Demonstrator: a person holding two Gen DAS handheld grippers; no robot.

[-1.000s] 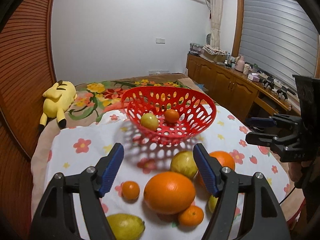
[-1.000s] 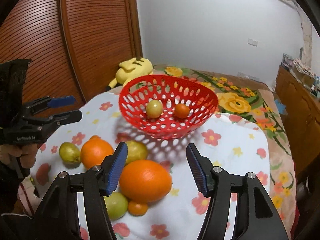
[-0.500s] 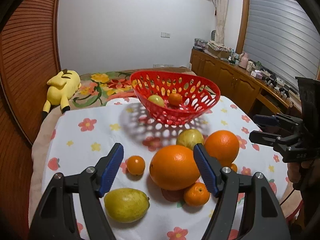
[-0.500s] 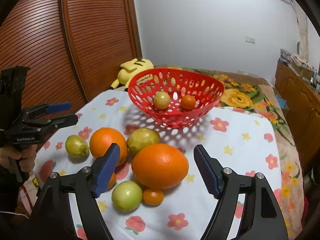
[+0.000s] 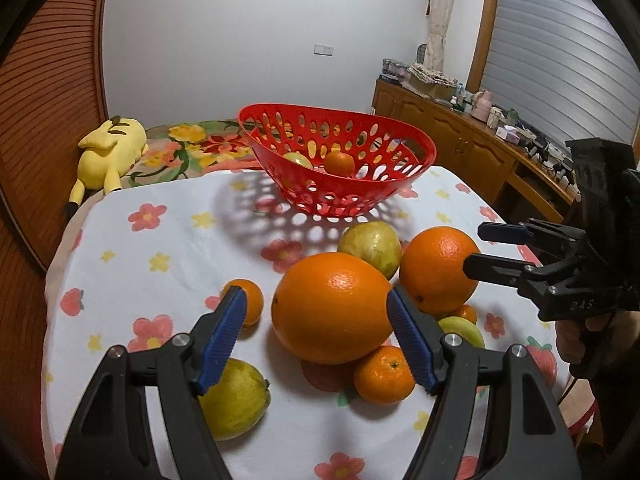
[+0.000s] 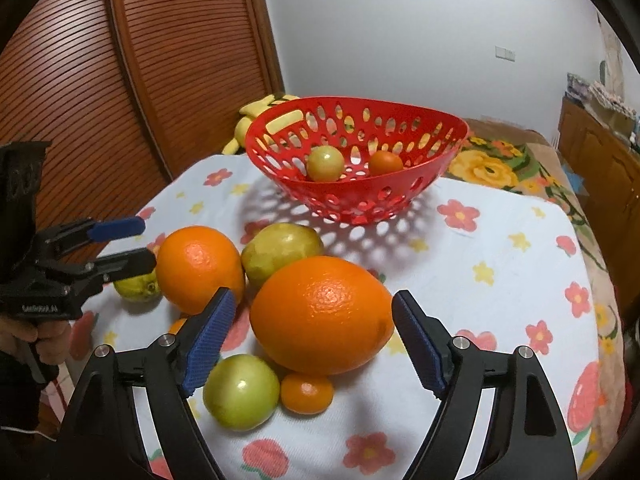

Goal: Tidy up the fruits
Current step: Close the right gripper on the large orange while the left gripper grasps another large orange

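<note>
Approach step: left gripper (image 5: 314,334) open and empty, right gripper (image 6: 310,338) opening, empty, both framing large orange (image 6: 322,316); next, 1 closes on it for red basket (image 6: 448,140).

red perforated basket (image 6: 356,196), orange fruit (image 6: 322,320), white cloth (image 6: 480,248) with red-and-yellow flowers.

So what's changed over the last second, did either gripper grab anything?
No. Both grippers dropped toward the big orange, now framed by the left gripper and right gripper; the right one's jaws are opening, nothing gripped. The fruit pile and red basket with its two fruits stayed put.
</note>
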